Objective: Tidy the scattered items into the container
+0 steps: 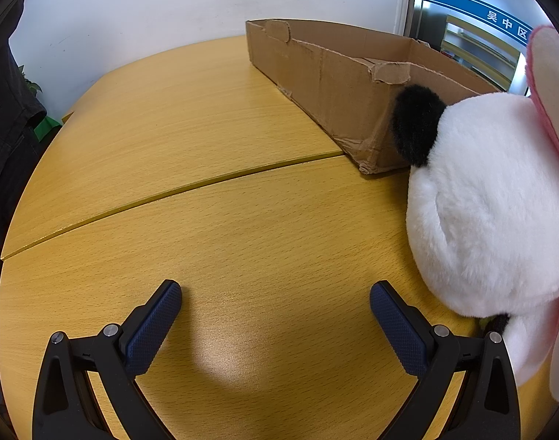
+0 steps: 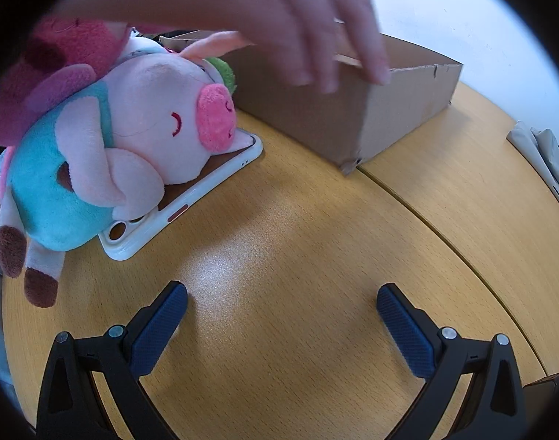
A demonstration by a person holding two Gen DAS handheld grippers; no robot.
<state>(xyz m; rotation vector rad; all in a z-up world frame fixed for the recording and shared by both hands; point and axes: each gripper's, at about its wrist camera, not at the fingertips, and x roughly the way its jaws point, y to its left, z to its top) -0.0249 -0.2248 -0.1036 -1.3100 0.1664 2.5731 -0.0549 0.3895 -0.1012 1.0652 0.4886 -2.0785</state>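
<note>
Cardboard box point(image 1: 338, 84) sits open-topped at the far side of the table point(image 1: 206, 220), its torn rim low, which I judge makes it an easy drop target for the soft toys. Nothing is visible inside it from either wrist view (the interior is mostly hidden by the near wall).

Left gripper point(image 1: 276, 324): jaws spread wide, nothing between them, over bare wood. A white plush point(image 1: 488, 201) with a black ear lies just beside its right finger, not within the jaws, and rests near the box's closest corner.

Right gripper point(image 2: 282, 326): likewise spread and empty, above bare table. A pig plush point(image 2: 107, 154) in a teal outfit lies ahead and to the left, well apart from the fingers, sprawled on a phone case point(image 2: 191, 198) so that the case is partly covered. More plush (red, purple, green) is heaped behind it against the box's wall.

A bare hand point(image 2: 290, 18), blurred, reaches across the top of the right view with fingertips at the box rim; whether it steadies or shifts the box I cannot tell.

Task looks barely begun: toys are outside the box.
</note>
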